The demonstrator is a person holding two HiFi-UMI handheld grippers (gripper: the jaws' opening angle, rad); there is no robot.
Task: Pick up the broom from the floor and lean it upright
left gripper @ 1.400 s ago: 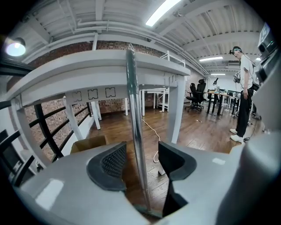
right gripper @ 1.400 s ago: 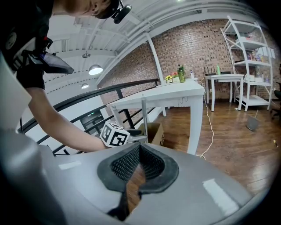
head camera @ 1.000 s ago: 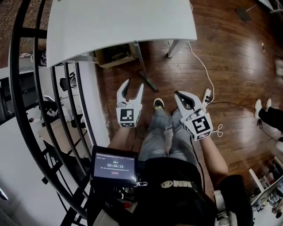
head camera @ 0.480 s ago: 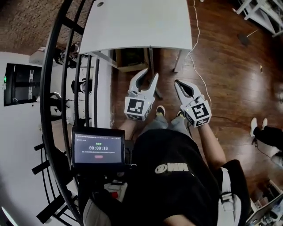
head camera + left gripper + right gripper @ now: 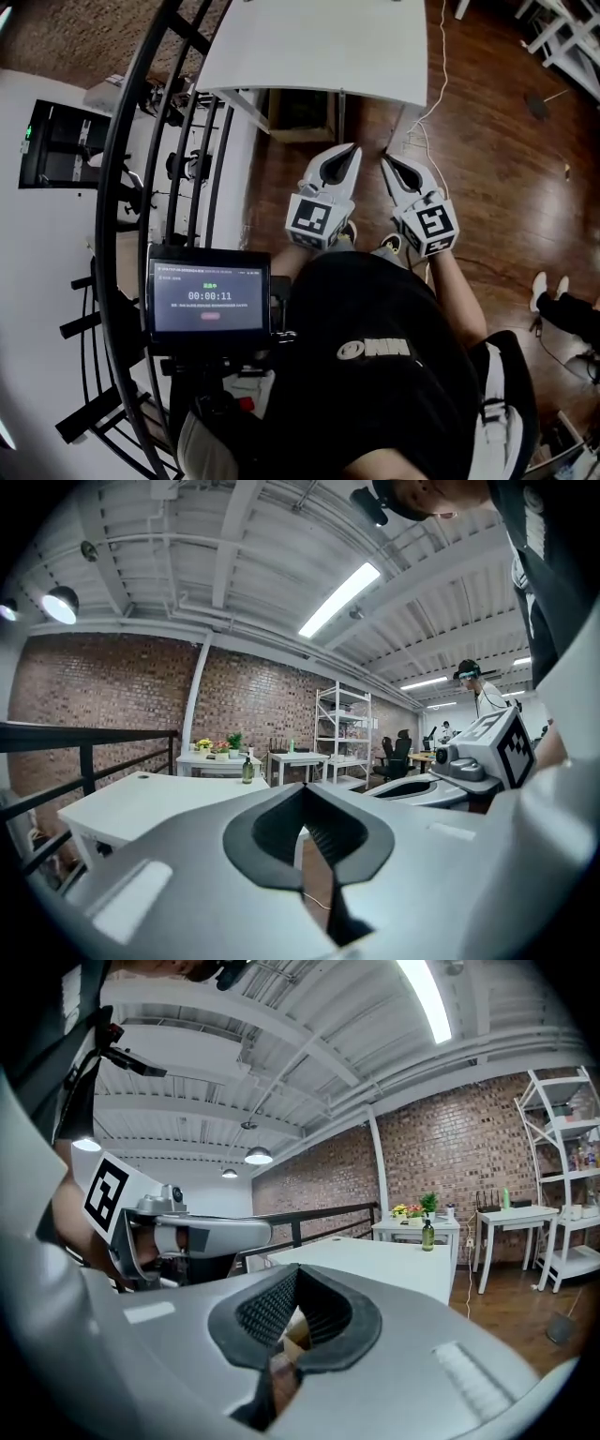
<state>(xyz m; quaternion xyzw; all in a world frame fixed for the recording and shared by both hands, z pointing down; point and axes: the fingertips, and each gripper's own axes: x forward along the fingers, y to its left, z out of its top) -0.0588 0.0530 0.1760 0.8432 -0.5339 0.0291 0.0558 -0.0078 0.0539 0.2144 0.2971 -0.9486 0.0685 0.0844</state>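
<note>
Left tool (image 5: 355,148) higher, table (image 5: 319,47) ahead

Glossy wood floor (image 5: 497,159), smooth matt white table (image 5: 319,47), black metal railing (image 5: 94,735)

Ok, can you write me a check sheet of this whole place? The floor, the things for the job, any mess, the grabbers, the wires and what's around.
Surface: shiny brown wooden floor.
Job's things: broom, nothing seen in any view.
Clutter: brown box under the white table; green bottle on a far table.
Grippers: left gripper shut, its jaws have just been closing, nothing between them; right gripper shut, empty. Both are held up side by side.
Cables: white cable runs past the table's edge onto the floor.
Surroundings: black railing, brick wall, white shelves, timer screen, another person's shoes.
</note>
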